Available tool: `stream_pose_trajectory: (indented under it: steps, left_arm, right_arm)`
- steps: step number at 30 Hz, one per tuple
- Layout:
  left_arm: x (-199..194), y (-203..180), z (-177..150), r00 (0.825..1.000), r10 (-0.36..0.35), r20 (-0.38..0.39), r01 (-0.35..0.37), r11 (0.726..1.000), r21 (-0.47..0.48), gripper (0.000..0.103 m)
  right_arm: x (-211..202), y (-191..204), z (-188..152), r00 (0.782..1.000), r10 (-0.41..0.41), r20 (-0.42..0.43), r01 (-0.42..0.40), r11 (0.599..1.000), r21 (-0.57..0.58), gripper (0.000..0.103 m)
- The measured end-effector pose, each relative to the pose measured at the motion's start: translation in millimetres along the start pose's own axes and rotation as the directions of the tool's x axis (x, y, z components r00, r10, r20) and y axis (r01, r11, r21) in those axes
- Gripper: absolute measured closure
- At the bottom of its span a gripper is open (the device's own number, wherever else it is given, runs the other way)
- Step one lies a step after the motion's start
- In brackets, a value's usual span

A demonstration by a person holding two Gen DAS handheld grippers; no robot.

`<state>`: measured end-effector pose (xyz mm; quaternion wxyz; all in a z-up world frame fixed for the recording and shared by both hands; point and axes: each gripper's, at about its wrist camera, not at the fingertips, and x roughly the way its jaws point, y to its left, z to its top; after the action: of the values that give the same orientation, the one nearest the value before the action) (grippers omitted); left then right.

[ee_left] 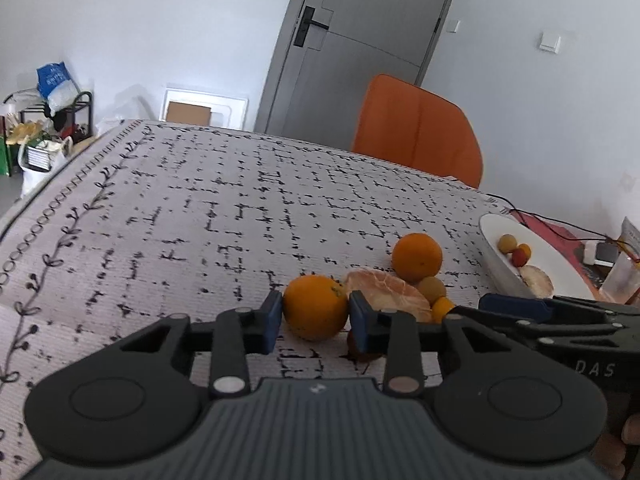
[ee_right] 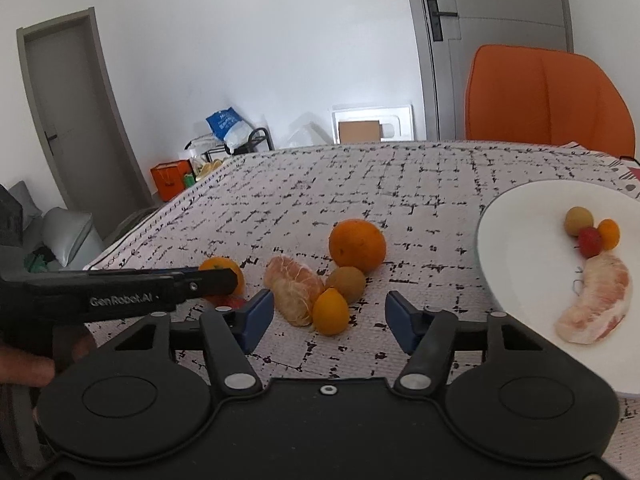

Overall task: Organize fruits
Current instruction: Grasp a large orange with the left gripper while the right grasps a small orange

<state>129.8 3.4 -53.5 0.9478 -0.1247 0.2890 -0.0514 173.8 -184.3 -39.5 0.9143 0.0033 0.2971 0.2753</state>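
My left gripper [ee_left: 316, 320] is shut on an orange [ee_left: 315, 306] just above the patterned tablecloth. Beside it lie a peeled pomelo piece [ee_left: 386, 292], a second orange [ee_left: 417, 257], a brownish round fruit [ee_left: 431, 289] and a small kumquat [ee_left: 443, 308]. A red fruit [ee_left: 362, 354] lies partly hidden under the right finger. My right gripper [ee_right: 330, 320] is open and empty, its fingers either side of the kumquat [ee_right: 330, 311] and pomelo piece [ee_right: 294, 282]. The white plate [ee_right: 516, 216] at right holds a pomelo slice [ee_right: 596, 302] and three small fruits [ee_right: 591, 229].
An orange chair [ee_right: 548, 100] stands behind the table's far edge. Cables, a red mat and a plastic cup [ee_left: 620, 278] lie beyond the plate at the right. The left gripper's body [ee_right: 120, 292] crosses the left of the right wrist view.
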Motion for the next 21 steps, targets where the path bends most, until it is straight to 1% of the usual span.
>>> stream_pose_trajectory:
  steps: [13, 14, 15, 16, 17, 21]
  left_arm:
    - [-16.7, 17.4, 1.9, 0.997, 0.072, 0.016, -0.071, 0.997, -0.030, 0.069]
    - [-17.2, 17.6, 2.0, 0.997, 0.077, 0.016, -0.077, 0.997, -0.033, 0.069]
    - [-17.9, 17.9, 2.4, 0.997, 0.080, 0.017, -0.080, 0.996, -0.037, 0.069]
    - [-19.4, 18.0, 2.3, 0.996, 0.082, 0.019, -0.082, 0.996, -0.041, 0.069]
    - [-20.9, 17.7, 2.5, 0.996, 0.085, 0.022, -0.084, 0.996, -0.041, 0.069]
    - [-27.1, 14.9, 5.3, 0.995, 0.090, 0.036, -0.088, 0.995, -0.038, 0.069]
  right_arm:
    - [10.5, 0.8, 1.4, 1.000, 0.016, -0.021, -0.016, 1.000, 0.004, 0.051]
    - [12.4, 1.1, 0.4, 1.000, 0.012, -0.026, -0.012, 1.000, 0.004, 0.060]
    - [15.2, 0.3, -0.4, 0.999, 0.009, -0.039, -0.009, 1.000, 0.008, 0.075]
    - [16.5, -0.5, -1.0, 0.999, 0.010, -0.050, -0.009, 1.000, 0.013, 0.080]
    - [16.0, -0.8, -1.5, 0.999, 0.005, -0.048, -0.004, 1.000, 0.015, 0.082]
    - [7.1, 0.1, -0.3, 1.000, 0.012, -0.029, -0.012, 1.000, 0.017, 0.082]
